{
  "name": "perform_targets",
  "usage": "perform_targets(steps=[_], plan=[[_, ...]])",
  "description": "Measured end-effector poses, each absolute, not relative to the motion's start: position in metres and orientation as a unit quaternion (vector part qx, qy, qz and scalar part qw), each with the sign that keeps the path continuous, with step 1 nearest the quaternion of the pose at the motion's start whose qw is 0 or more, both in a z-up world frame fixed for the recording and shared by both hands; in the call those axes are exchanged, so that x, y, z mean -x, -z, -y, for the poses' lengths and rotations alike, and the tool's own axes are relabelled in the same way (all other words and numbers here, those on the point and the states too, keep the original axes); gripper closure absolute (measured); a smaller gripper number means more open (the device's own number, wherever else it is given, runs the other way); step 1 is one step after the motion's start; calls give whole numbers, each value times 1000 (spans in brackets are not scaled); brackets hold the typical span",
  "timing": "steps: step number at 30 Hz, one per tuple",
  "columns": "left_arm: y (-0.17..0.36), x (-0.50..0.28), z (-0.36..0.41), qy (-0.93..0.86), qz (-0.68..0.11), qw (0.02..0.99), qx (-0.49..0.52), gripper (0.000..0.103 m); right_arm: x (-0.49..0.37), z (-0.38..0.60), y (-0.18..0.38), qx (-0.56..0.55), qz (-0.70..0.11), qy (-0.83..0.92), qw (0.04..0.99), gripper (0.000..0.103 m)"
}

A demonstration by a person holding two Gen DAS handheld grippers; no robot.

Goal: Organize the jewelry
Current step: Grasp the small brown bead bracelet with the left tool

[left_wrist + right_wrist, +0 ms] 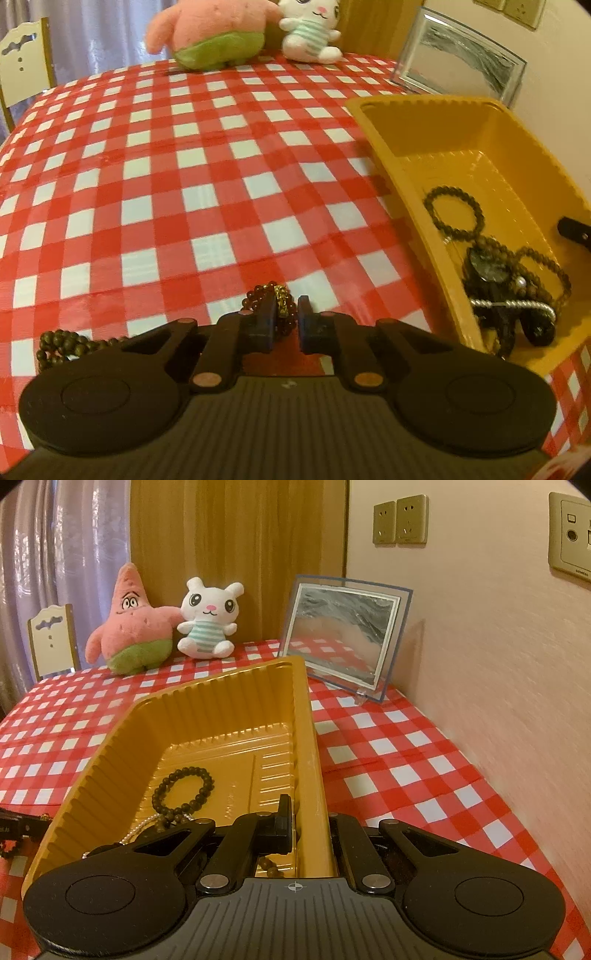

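Observation:
A yellow plastic tray (384,147) sits on the checked table at the right; it holds a dark bead bracelet (453,212), a black watch (489,271) and a silver rope bracelet (517,304). My left gripper (287,319) has its jaws narrowly apart around a brown bead bracelet with a gold charm (275,299) lying on the cloth. Another dark bead bracelet (61,345) lies at the left of that gripper. My right gripper (308,823) is shut on the tray's right wall (312,775). The bead bracelet (184,794) shows inside the tray.
A pink starfish plush (133,627) and a white bunny plush (208,620) sit at the table's far edge. A glass picture frame (343,635) stands by the wall at the right. A white chair (51,638) is at the far left.

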State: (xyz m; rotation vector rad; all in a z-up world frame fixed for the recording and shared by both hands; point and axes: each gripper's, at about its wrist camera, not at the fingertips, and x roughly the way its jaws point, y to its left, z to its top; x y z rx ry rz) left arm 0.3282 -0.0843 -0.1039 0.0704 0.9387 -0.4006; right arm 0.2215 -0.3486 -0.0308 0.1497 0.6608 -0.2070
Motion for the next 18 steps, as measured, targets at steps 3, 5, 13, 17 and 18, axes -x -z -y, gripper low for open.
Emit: perform_targets(steps=[3, 5, 13, 17, 18], plan=[[103, -320, 86, 199, -448, 871, -37, 94, -222, 349, 31, -74, -324, 101, 938, 98], [102, -314, 86, 201, -444, 872, -45, 99, -222, 349, 31, -74, -324, 101, 938, 98], [78, -300, 72, 206, -430, 878, -29, 101, -222, 348, 32, -75, -323, 99, 938, 98], [57, -292, 62, 207, -419, 884, -6, 101, -222, 347, 33, -76, -321, 99, 939, 98], [51, -290, 59, 208, -417, 885, 0, 101, -222, 347, 33, -77, -321, 98, 939, 98]])
